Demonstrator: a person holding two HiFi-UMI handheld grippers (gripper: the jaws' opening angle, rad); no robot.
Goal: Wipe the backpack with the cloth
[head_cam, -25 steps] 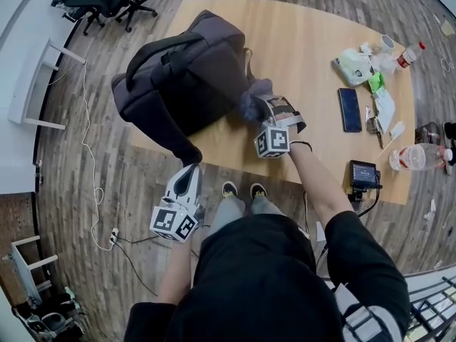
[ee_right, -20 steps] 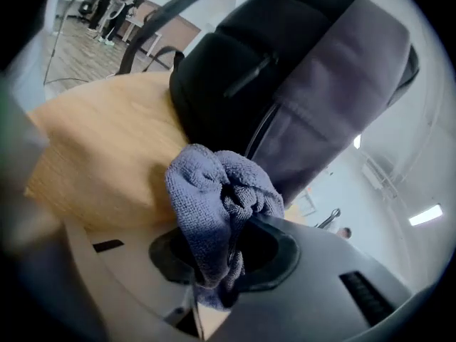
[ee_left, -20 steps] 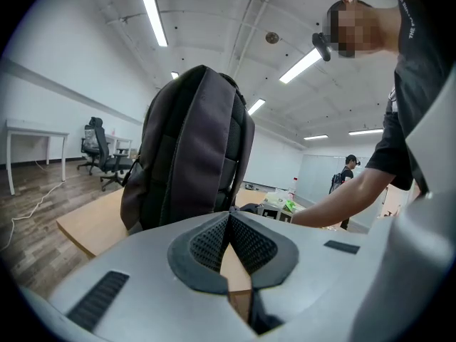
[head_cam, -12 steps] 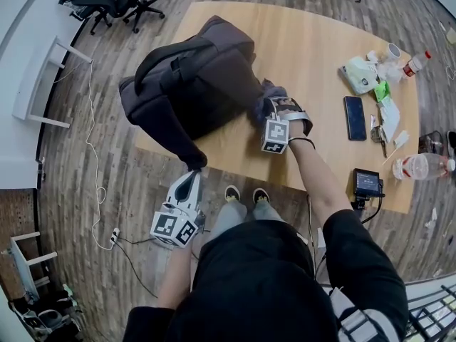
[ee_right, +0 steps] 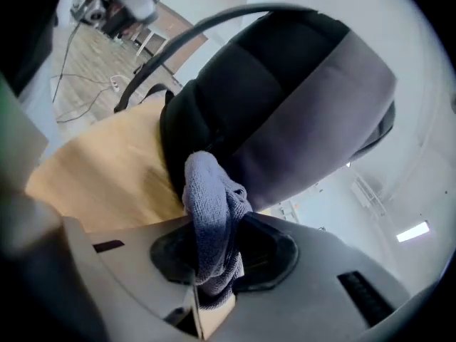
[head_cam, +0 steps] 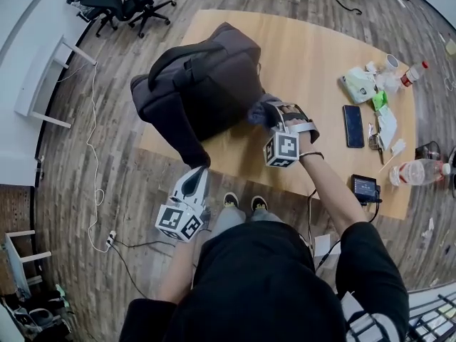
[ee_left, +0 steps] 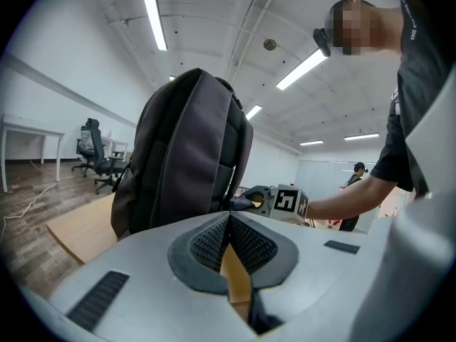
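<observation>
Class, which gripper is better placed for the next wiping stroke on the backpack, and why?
Right. The right gripper is shut on the cloth beside the backpack; the left gripper is shut, empty, and held off the table.

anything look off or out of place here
Nothing looks spilled or damaged. A bottle lies on its side at the table's right edge, and the backpack stands close to the left edge.
</observation>
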